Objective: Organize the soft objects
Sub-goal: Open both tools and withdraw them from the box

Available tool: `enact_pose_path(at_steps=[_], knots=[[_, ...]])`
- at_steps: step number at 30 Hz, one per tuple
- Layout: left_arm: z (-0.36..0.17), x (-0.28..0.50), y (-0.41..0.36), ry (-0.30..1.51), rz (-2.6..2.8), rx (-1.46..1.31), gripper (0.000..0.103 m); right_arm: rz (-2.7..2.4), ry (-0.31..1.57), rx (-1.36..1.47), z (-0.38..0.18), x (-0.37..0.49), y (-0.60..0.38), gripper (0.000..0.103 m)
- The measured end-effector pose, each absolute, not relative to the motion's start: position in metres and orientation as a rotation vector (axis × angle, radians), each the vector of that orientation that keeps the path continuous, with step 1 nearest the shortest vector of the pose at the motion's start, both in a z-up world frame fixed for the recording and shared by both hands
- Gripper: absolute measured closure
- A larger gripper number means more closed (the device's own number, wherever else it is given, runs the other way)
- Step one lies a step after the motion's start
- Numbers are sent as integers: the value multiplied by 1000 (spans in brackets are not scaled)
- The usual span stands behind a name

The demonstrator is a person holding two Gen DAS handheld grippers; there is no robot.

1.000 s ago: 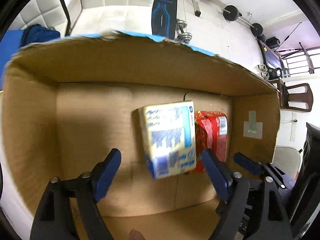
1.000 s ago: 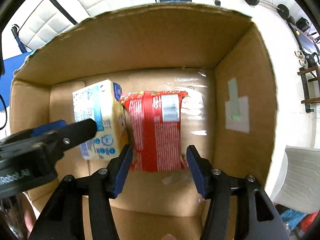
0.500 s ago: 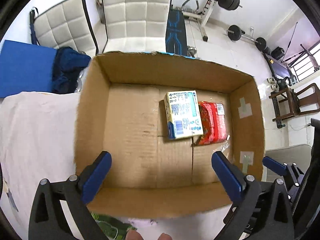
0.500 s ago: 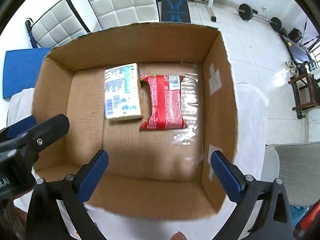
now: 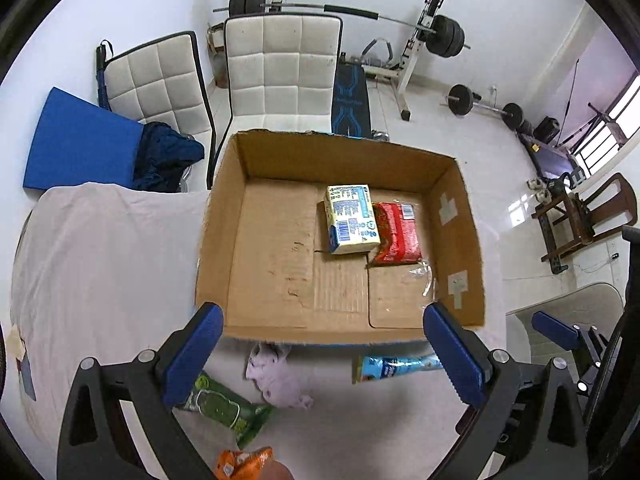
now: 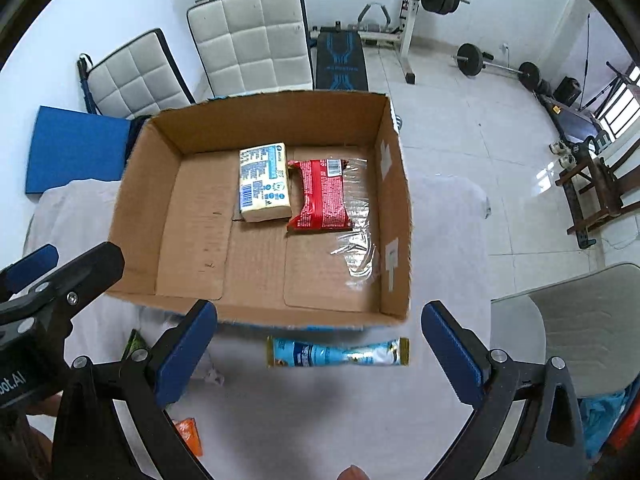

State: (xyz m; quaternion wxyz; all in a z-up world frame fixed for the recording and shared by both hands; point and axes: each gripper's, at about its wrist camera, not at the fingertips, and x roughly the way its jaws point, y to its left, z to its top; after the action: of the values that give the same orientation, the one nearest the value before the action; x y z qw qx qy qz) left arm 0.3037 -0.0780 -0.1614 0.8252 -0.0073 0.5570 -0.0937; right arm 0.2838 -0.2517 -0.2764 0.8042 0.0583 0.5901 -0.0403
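Observation:
An open cardboard box (image 5: pixel 224 240) (image 6: pixel 396 216) stands on the white-covered table. Inside lie a pale yellow pack (image 5: pixel 351 219) (image 6: pixel 264 183) and a red packet (image 5: pixel 396 233) (image 6: pixel 323 194) side by side. In front of the box lie a blue tube packet (image 5: pixel 394 366) (image 6: pixel 338 353), a lilac soft toy (image 5: pixel 278 376), a green packet (image 5: pixel 224 406) (image 6: pixel 135 343) and an orange packet (image 5: pixel 242 462) (image 6: pixel 189 434). My left gripper (image 5: pixel 322 354) is open and empty above the table's front. My right gripper (image 6: pixel 320 352) is open and empty above the blue tube packet.
Two white padded chairs (image 5: pixel 280 72) and a blue mat (image 5: pixel 76 140) stand behind the table. Gym weights (image 5: pixel 444 36) and a wooden chair (image 5: pixel 588 216) are on the floor to the right. A grey seat (image 6: pixel 576 320) is at the right.
Both grippers have pulled back up and out of the box, leaving the yellow pack and red packet inside. The items on the table in front of the box have come into view.

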Motion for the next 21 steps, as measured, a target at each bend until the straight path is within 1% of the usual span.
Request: enact_pose_path(at_steps=[4,8,11,15,21], knots=[[-157,281,-66,1205,-161,-25,0,-74,1262,149,-269,263,-255,0],[-179,256,-35,1289,-101,-126,0,-69,1329,214,-288,239,-262,0],[-212,230,0,1380,-29,-243,0,-27,1410,271,-323,222,-259,0],[-260,191,42,1497,94,-321,1,78,1532,278,-369,207,-231,0],[-323,134,95,1626,259,-559,1,229,1591,140,-401,204,-166,0]])
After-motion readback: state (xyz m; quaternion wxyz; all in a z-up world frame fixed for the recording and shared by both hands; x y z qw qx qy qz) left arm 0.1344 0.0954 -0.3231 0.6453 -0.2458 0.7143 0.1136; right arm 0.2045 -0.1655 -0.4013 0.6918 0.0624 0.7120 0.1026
